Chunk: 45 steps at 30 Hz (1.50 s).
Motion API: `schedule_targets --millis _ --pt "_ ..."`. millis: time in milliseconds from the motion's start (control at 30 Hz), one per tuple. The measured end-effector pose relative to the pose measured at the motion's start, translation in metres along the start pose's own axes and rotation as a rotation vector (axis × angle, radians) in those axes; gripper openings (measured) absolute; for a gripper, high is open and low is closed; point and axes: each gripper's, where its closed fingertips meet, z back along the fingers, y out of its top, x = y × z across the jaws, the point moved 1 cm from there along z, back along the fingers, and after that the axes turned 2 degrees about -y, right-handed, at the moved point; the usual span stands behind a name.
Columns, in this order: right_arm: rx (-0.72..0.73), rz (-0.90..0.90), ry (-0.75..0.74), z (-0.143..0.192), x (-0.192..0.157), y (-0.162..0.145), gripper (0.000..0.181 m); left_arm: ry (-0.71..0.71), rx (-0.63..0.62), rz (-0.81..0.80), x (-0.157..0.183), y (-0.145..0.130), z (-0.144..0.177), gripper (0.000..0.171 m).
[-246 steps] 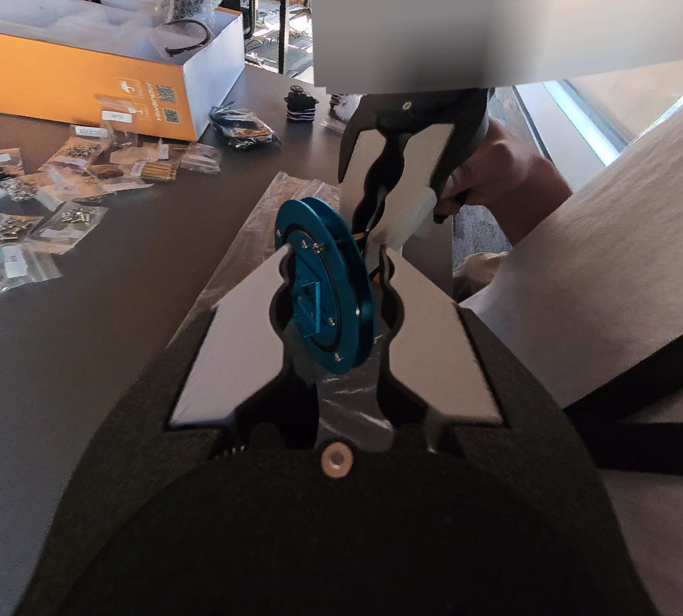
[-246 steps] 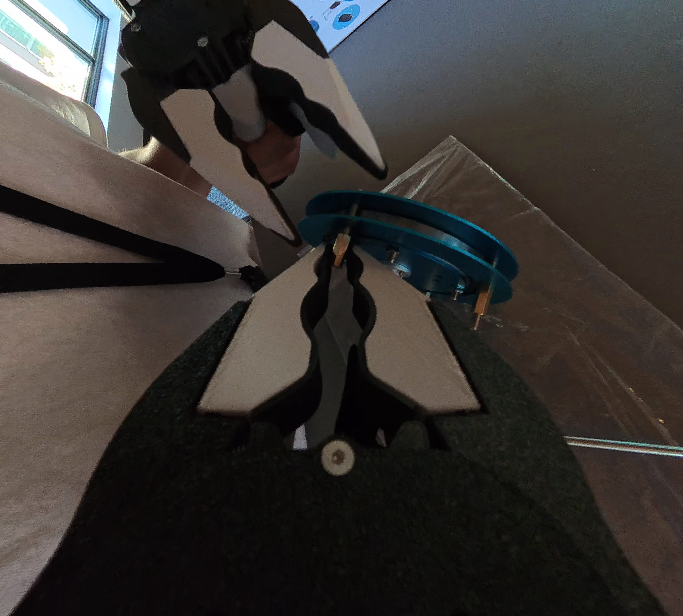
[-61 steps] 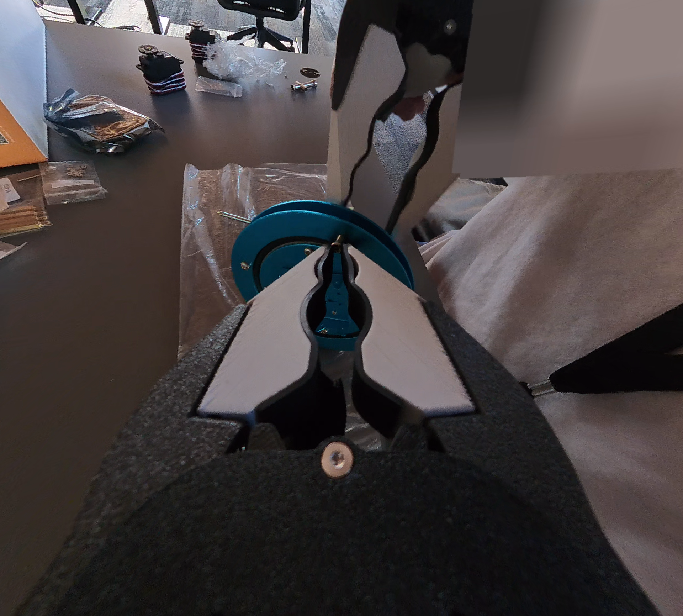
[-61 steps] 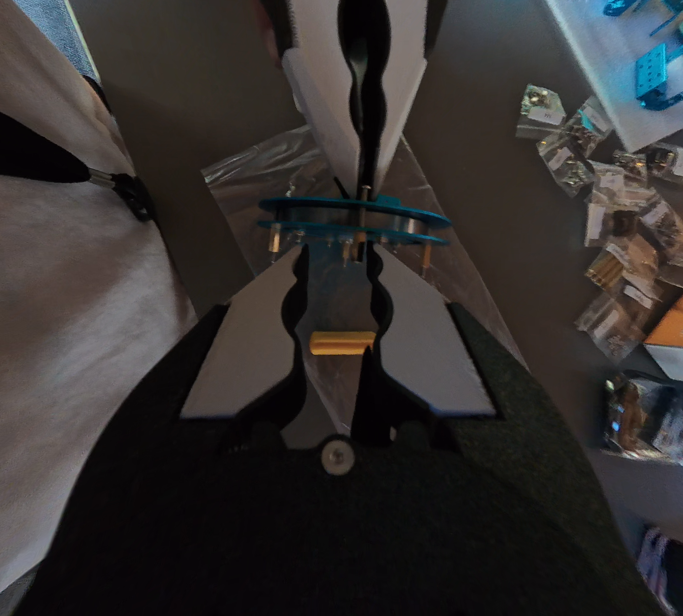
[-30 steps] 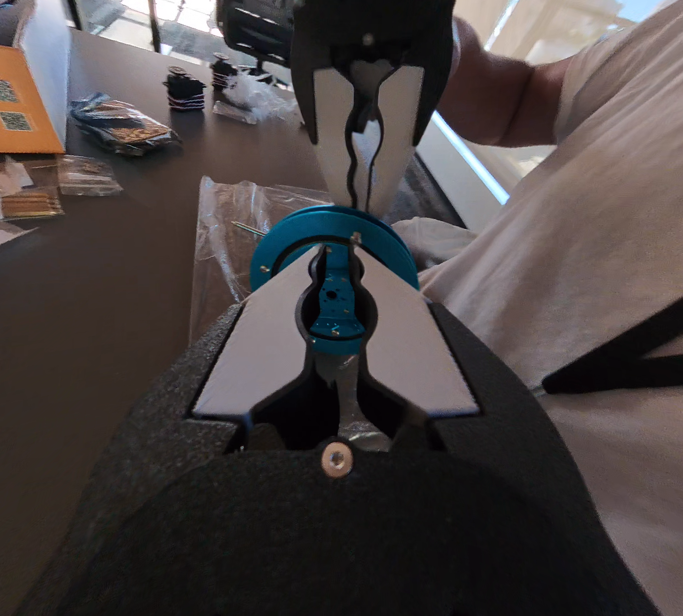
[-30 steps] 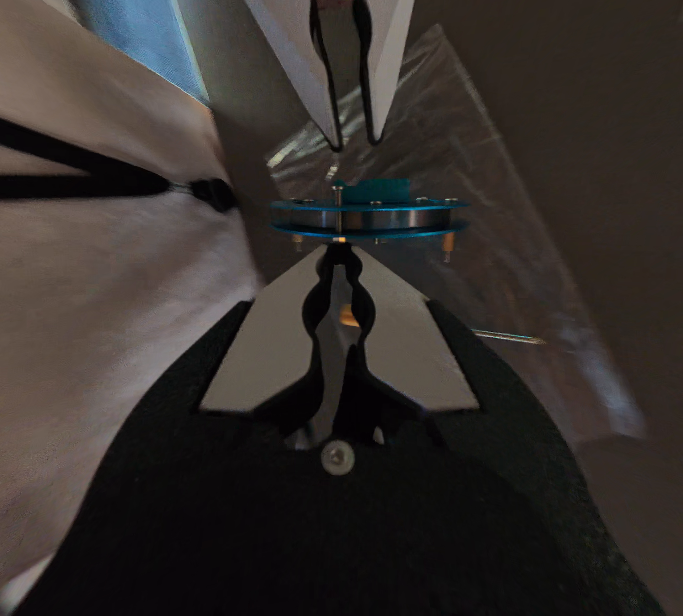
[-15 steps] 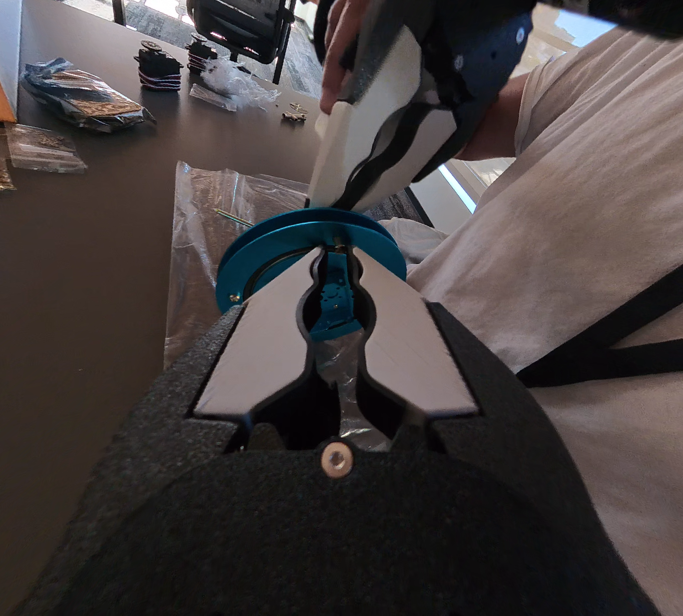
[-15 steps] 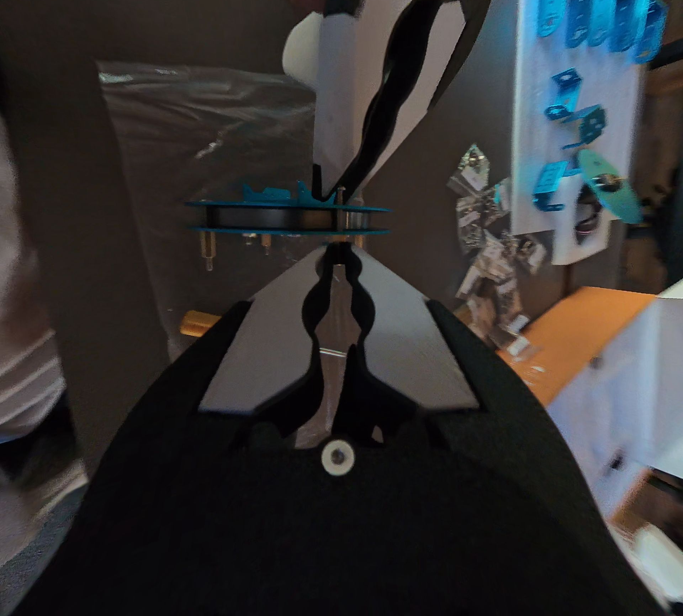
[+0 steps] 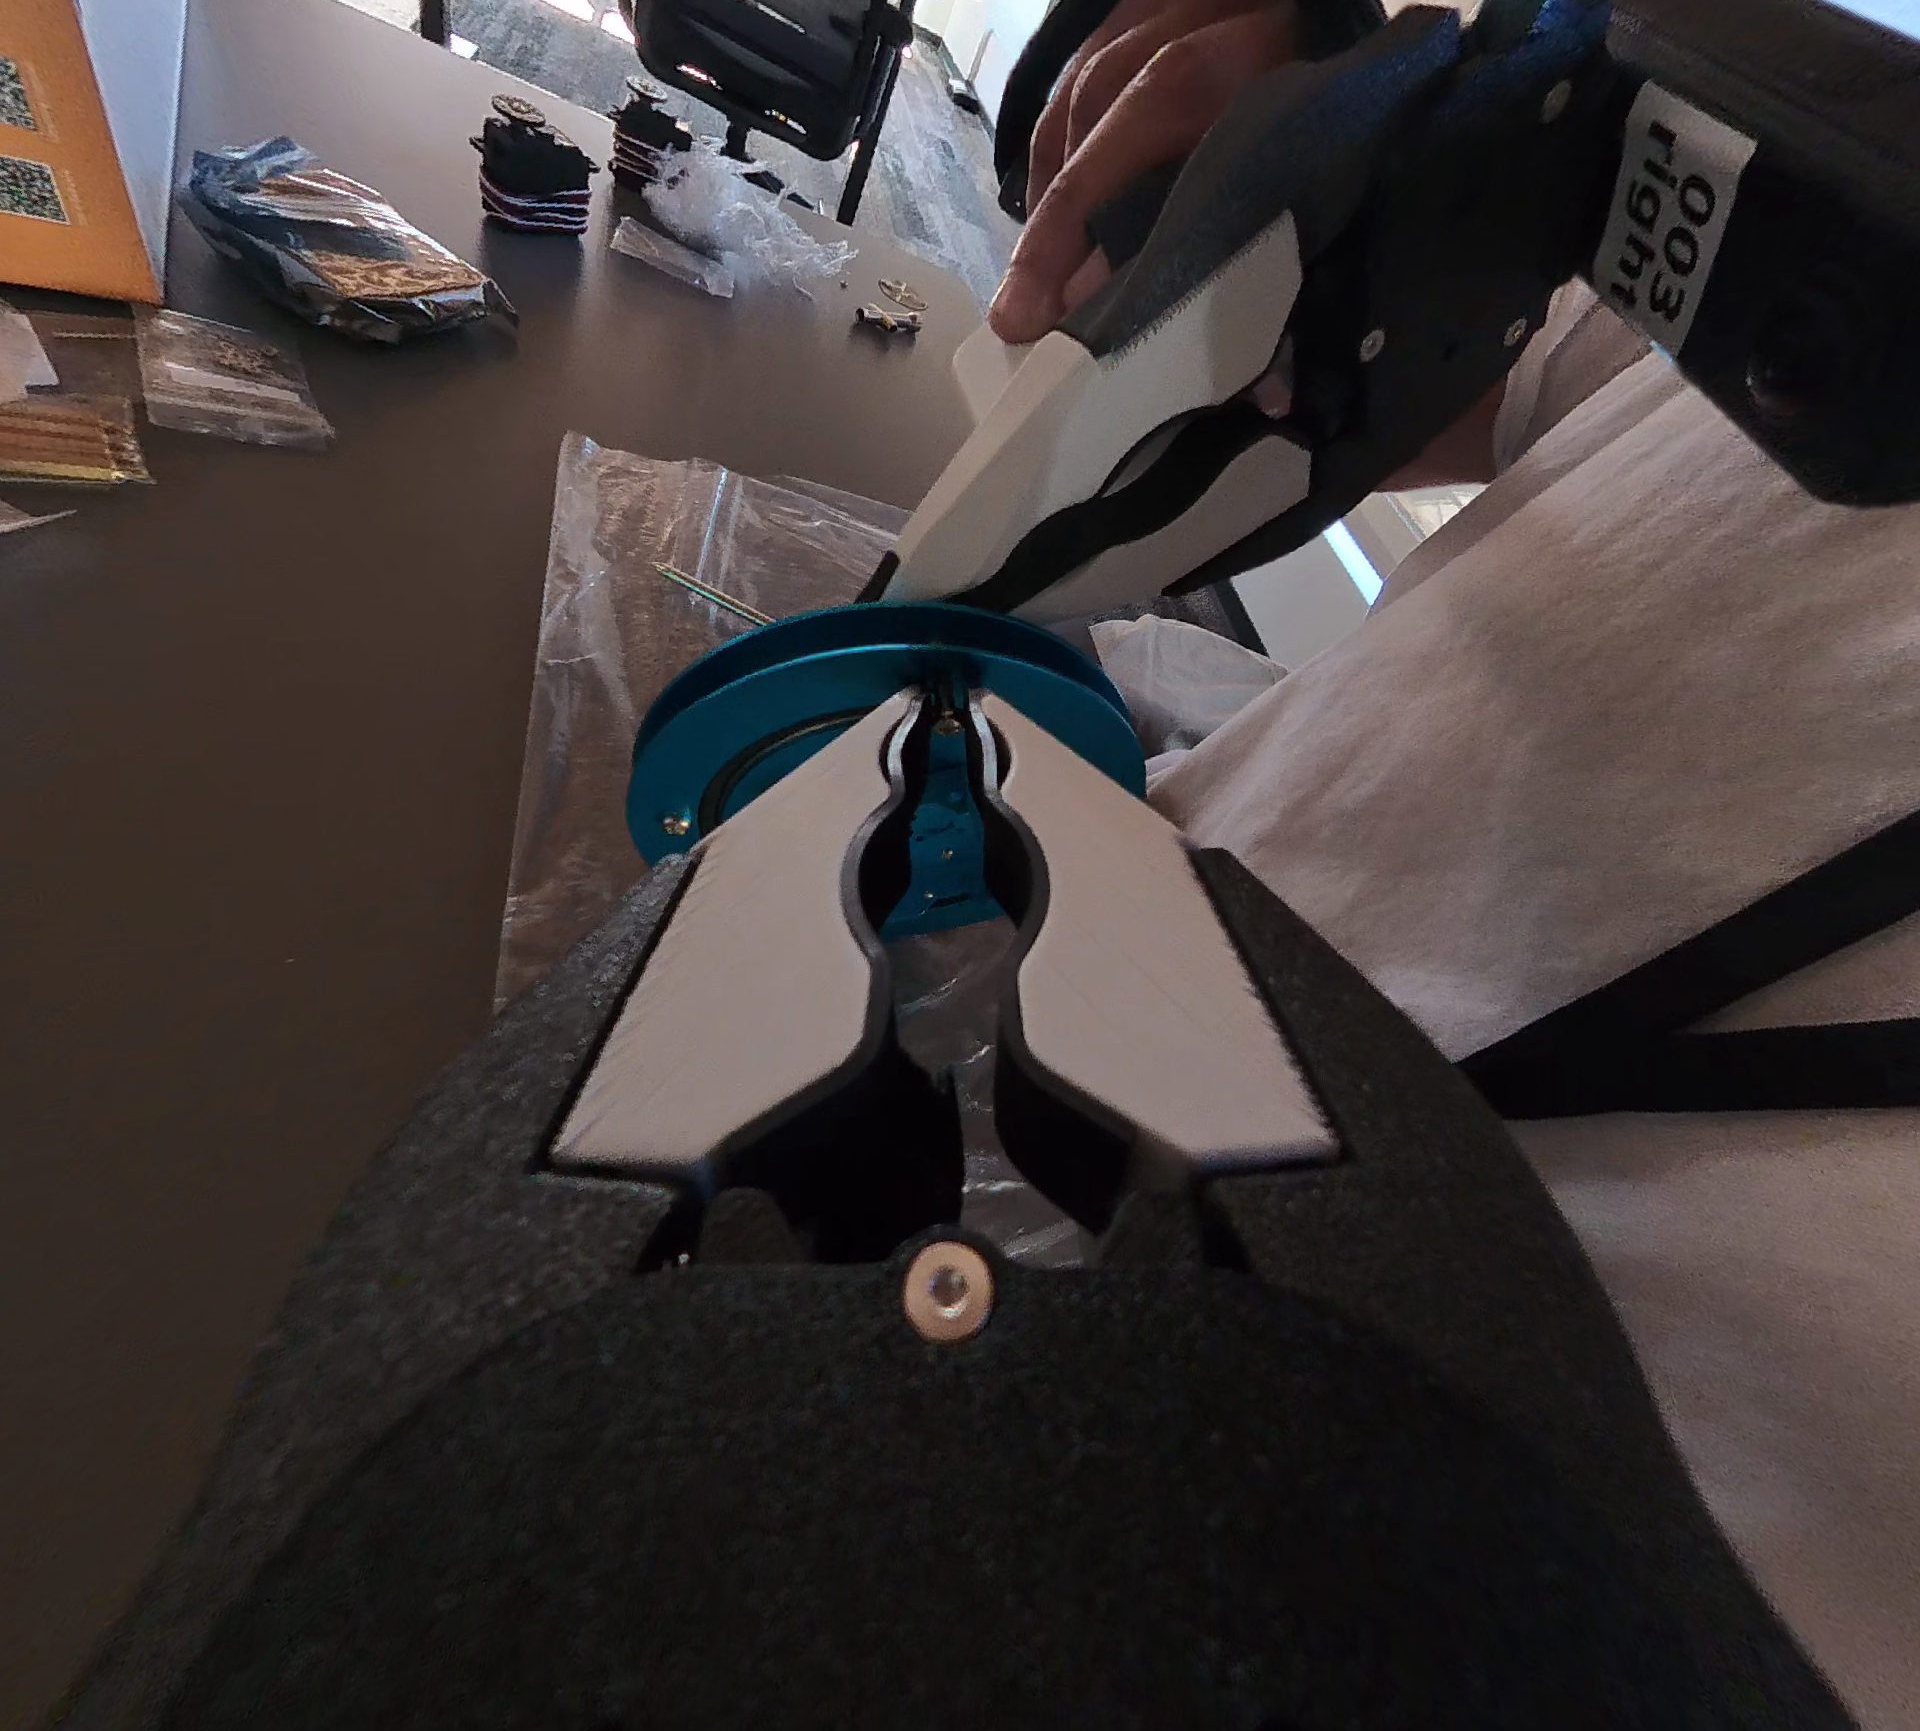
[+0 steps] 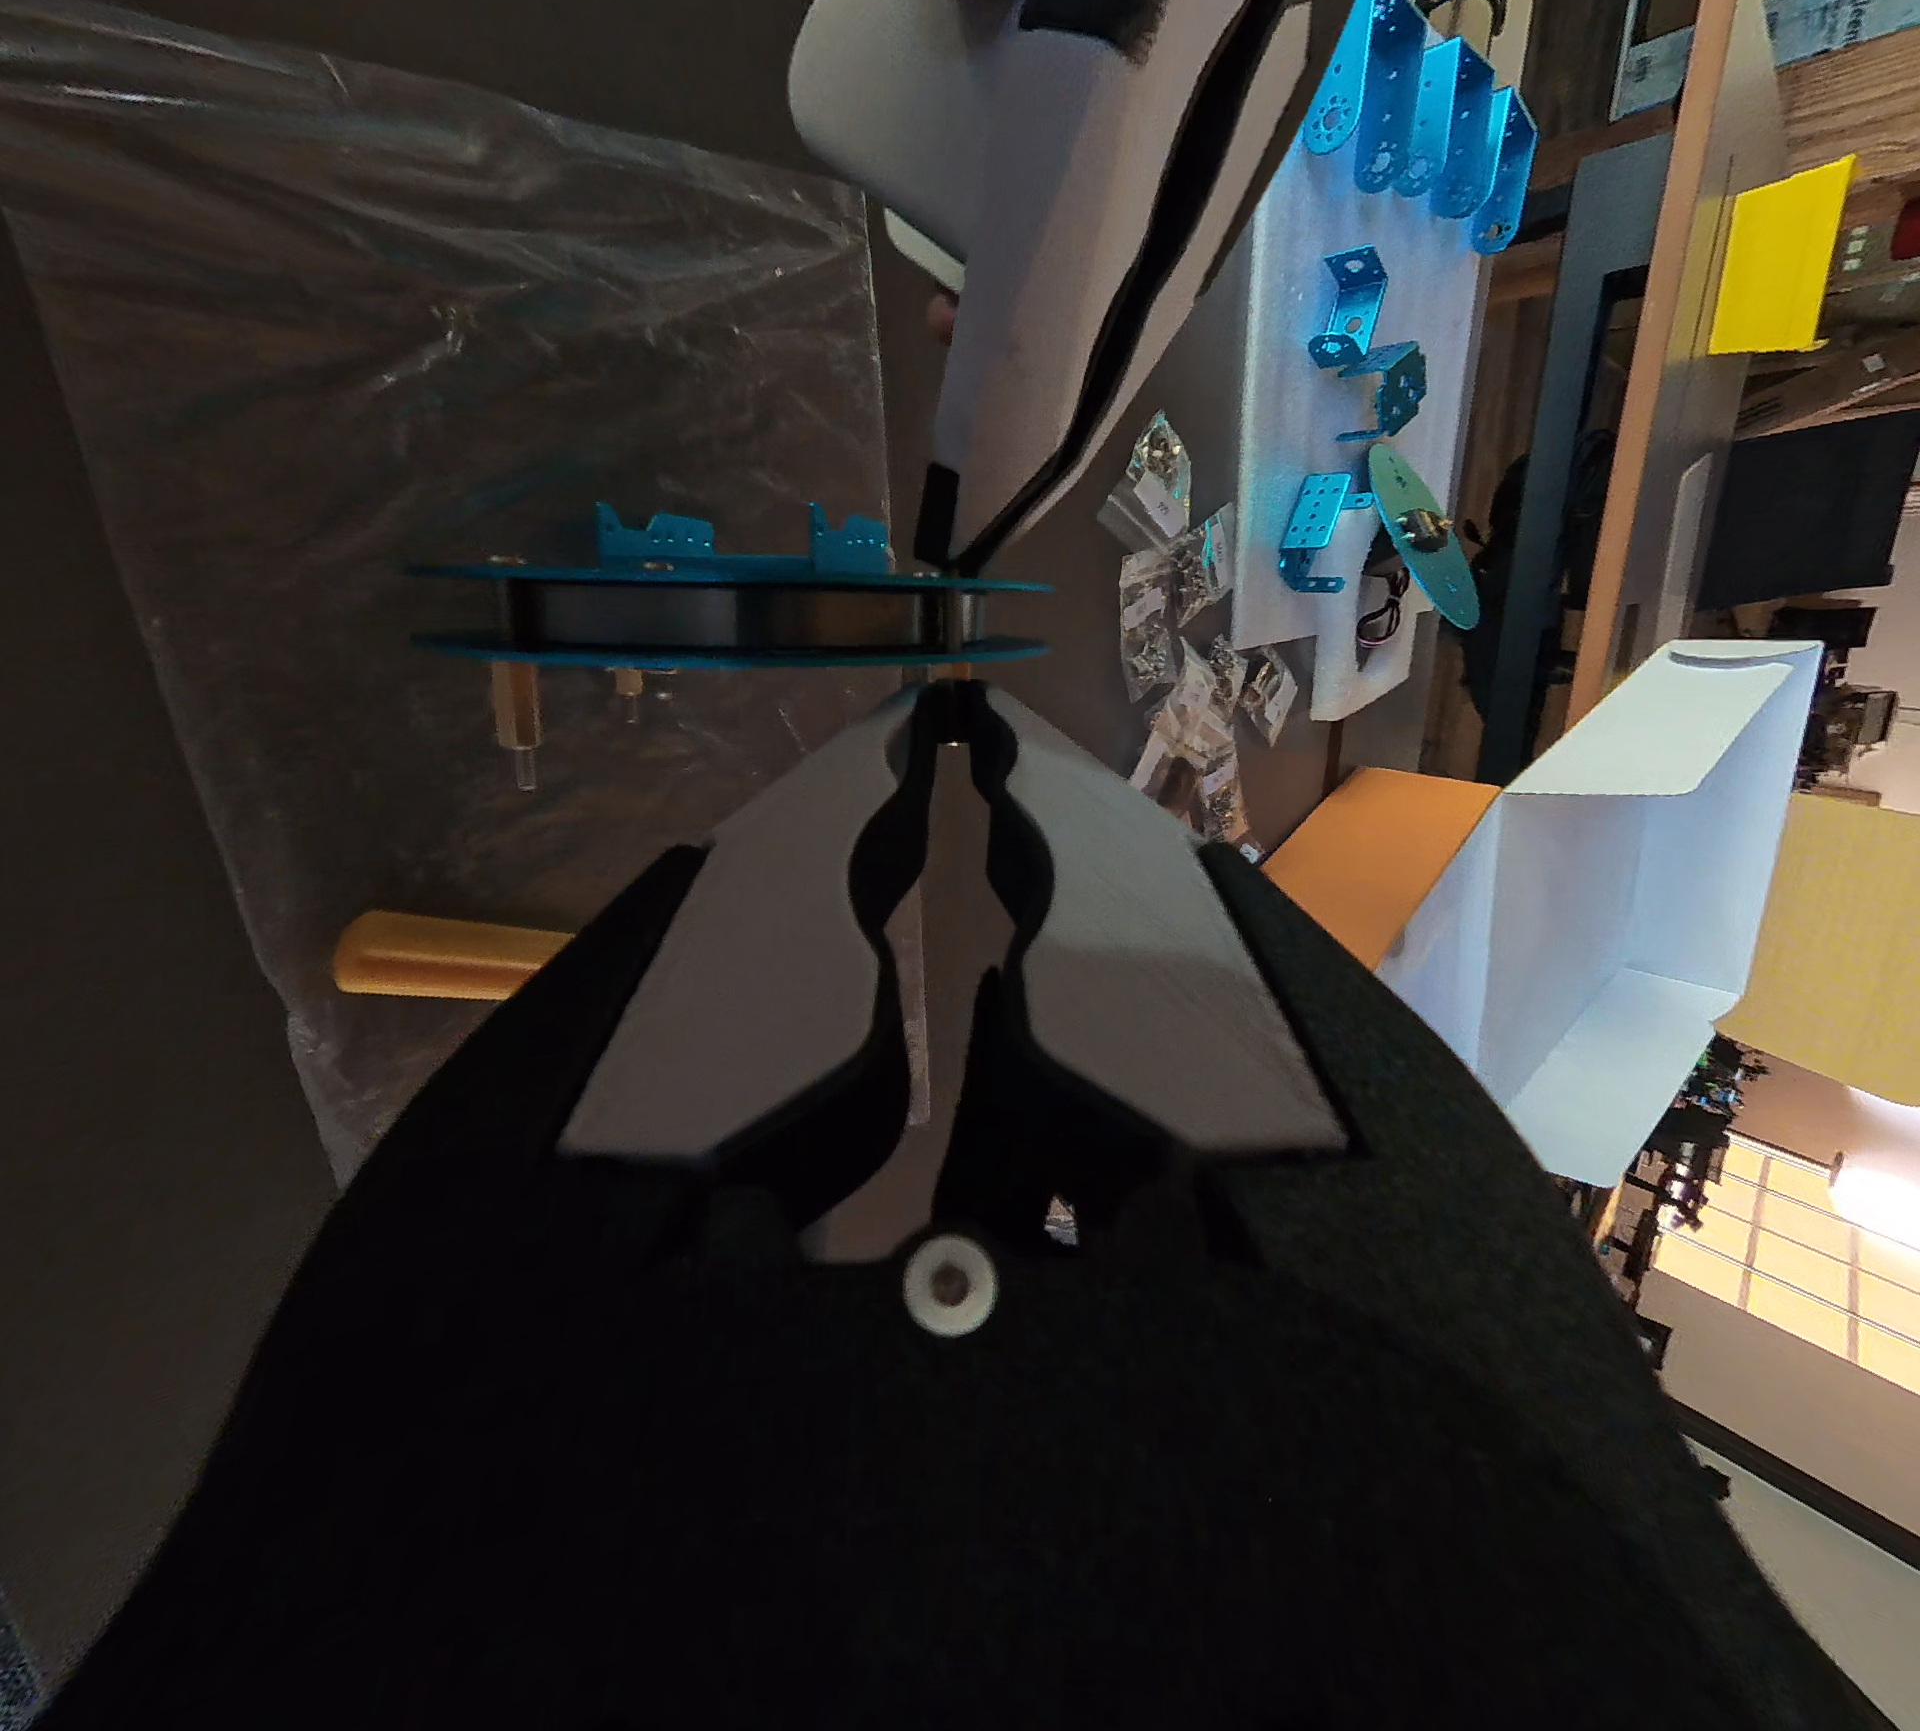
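Grippers (image 9: pixel 945 713) (image 10: pixel 948 707) pinched — blue disc assembly (image 9: pixel 727 725) between

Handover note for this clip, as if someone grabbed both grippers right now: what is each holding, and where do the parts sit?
Left gripper: shut on a screw head at the rim of the blue two-disc assembly, held above the clear plastic bag.
Right gripper: shut on a brass standoff under the same rim spot.
Two other standoffs already hang from the lower disc.
Orange tool handle lies on the bag.

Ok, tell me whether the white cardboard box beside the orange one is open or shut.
Open. In the right wrist view the white cardboard box has its lid flap swung out, showing a bare white interior; what lies deeper inside cannot be seen.
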Motion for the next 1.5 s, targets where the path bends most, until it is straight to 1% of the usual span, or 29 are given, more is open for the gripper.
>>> schedule_targets --millis 100,233,300,367,433,500,567,633,700,733,800,833,867,900,967,1000,1033,1067,1100,1133,1200,1233,1267,1300,1333,1400,1433,1467,1500 --pt "0.016 -0.033 0.014 0.0 0.0 0.001 0.004 0.023 -0.02 -0.022 -0.001 -0.001 0.001 0.006" --pt "0.029 -0.007 0.011 0.002 -0.002 0.006 0.004 0.021 -0.073 -0.052 0.004 -0.005 0.001 0.006" --pt "0.045 -0.049 0.057 0.003 -0.004 0.01 0.004 0.041 -0.112 -0.116 0.007 -0.007 0.003 0.005" --pt "0.082 -0.156 0.163 0.002 -0.006 0.012 0.003 0.088 -0.136 -0.208 0.007 -0.008 0.004 0.004" --pt "0.127 -0.322 0.343 0.002 -0.007 0.013 0.004 0.126 -0.15 -0.264 0.007 -0.009 0.005 0.004" --pt "0.172 -0.488 0.587 0.005 -0.011 0.018 0.004 0.136 -0.177 -0.338 0.012 -0.012 0.006 0.004" --pt "0.168 -0.644 0.813 0.006 -0.013 0.02 0.004 0.182 -0.194 -0.398 0.012 -0.013 0.006 0.004" --pt "0.126 -0.823 1.105 0.01 -0.017 0.022 0.004 0.194 -0.209 -0.443 0.016 -0.015 0.005 0.003" --pt "0.035 -1.057 1.416 0.015 -0.02 0.023 0.004 0.219 -0.221 -0.497 0.019 -0.016 0.003 0.003" --pt "0.017 -1.136 1.53 0.016 -0.02 0.024 0.004 0.228 -0.226 -0.507 0.019 -0.016 0.003 0.004" --pt "-0.002 -1.248 1.66 0.018 -0.021 0.026 0.004 0.249 -0.226 -0.512 0.018 -0.016 0.004 0.003" --pt "0.004 -1.223 1.671 0.022 -0.024 0.028 0.005 0.248 -0.222 -0.507 0.02 -0.017 0.004 0.004" --pt "0.04 -1.128 1.603 0.023 -0.028 0.029 0.005 0.244 -0.218 -0.505 0.023 -0.018 0.003 0.004" --pt "0.088 -0.995 1.469 0.023 -0.031 0.029 0.005 0.245 -0.217 -0.502 0.024 -0.019 0.004 0.004" --pt "0.167 -0.703 1.136 0.019 -0.03 0.03 0.01 0.239 -0.217 -0.473 0.024 -0.019 0.006 0.004" --pt "0.186 -0.551 0.994 0.02 -0.03 0.029 0.015 0.232 -0.211 -0.45 0.022 -0.019 0.006 0.004" --pt "0.172 -0.416 0.846 0.017 -0.03 0.027 0.014 0.219 -0.204 -0.417 0.021 -0.018 0.006 0.004" --pt "0.142 -0.292 0.715 0.013 -0.028 0.025 0.008 0.202 -0.2 -0.395 0.022 -0.018 0.006 0.004" --pt "0.111 -0.181 0.613 0.011 -0.027 0.023 0.007 0.192 -0.199 -0.377 0.021 -0.018 0.005 0.004" --pt "0.079 -0.1 0.537 0.01 -0.026 0.022 0.006 0.185 -0.2 -0.364 0.021 -0.018 0.005 0.004" --pt "0.007 -0.013 0.463 0.009 -0.022 0.02 0.006 0.179 -0.2 -0.339 0.02 -0.017 0.005 0.004" --pt "-0.017 -0.014 0.486 0.01 -0.024 0.02 0.005 0.171 -0.199 -0.336 0.021 -0.018 0.004 0.004" --pt "-0.04 -0.07 0.56 0.012 -0.026 0.02 0.005 0.166 -0.2 -0.349 0.023 -0.018 0.003 0.004" --pt "-0.053 -0.175 0.647 0.011 -0.025 0.019 0.003 0.183 -0.202 -0.375 0.023 -0.018 0.002 0.004" --pt "-0.046 -0.307 0.766 0.011 -0.026 0.018 0.002 0.2 -0.203 -0.397 0.023 -0.017 0.001 0.003" --pt "-0.023 -0.654 1.118 0.017 -0.031 0.022 0.002 0.19 -0.204 -0.415 0.025 -0.018 0.0 0.003" --pt "-0.042 -0.87 1.316 0.02 -0.032 0.024 0.002 0.195 -0.198 -0.418 0.025 -0.018 0.0 0.003" --pt "-0.042 -1.032 1.474 0.022 -0.031 0.024 0.003 0.206 -0.192 -0.419 0.023 -0.017 -0.001 0.004" --pt "-0.014 -1.109 1.571 0.023 -0.031 0.025 0.003 0.206 -0.191 -0.417 0.023 -0.016 -0.001 0.004"
